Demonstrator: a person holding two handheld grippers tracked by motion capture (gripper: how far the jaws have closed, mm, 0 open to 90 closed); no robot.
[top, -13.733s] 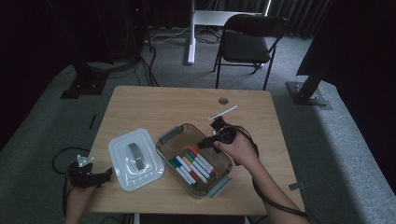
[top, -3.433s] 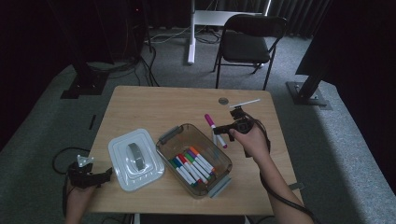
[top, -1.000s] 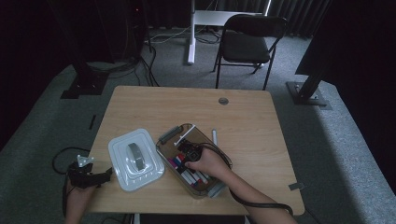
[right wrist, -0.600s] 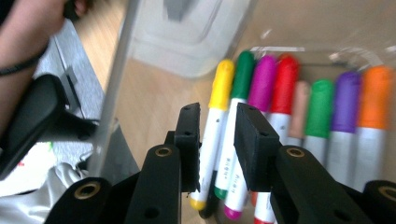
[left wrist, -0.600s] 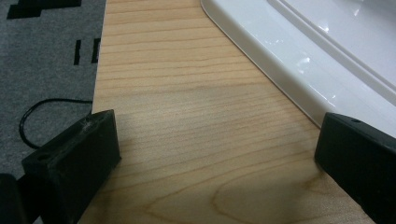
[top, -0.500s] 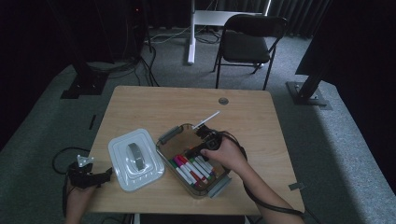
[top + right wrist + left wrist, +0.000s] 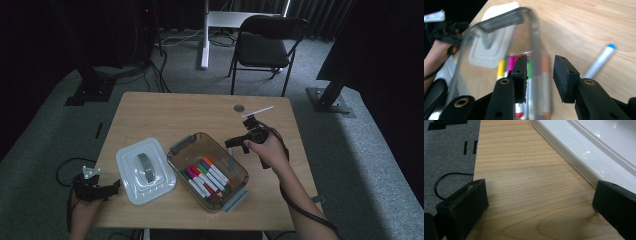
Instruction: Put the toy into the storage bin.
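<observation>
Packing markers: our right gripper (image 7: 539,75), jaws just parted and empty, sits above the clear bin (image 7: 207,170); next, grab the blue-capped marker (image 7: 600,60) beside it. Left gripper (image 7: 536,205) wide, empty.

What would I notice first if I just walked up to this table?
The bright markers catch the eye, lying in a clear box near the table's middle. Left of it lies a white lid. One blue-tipped marker lies on the table beside the box.

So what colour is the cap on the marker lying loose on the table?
Blue, on a white marker; the right gripper view shows it best.
</observation>
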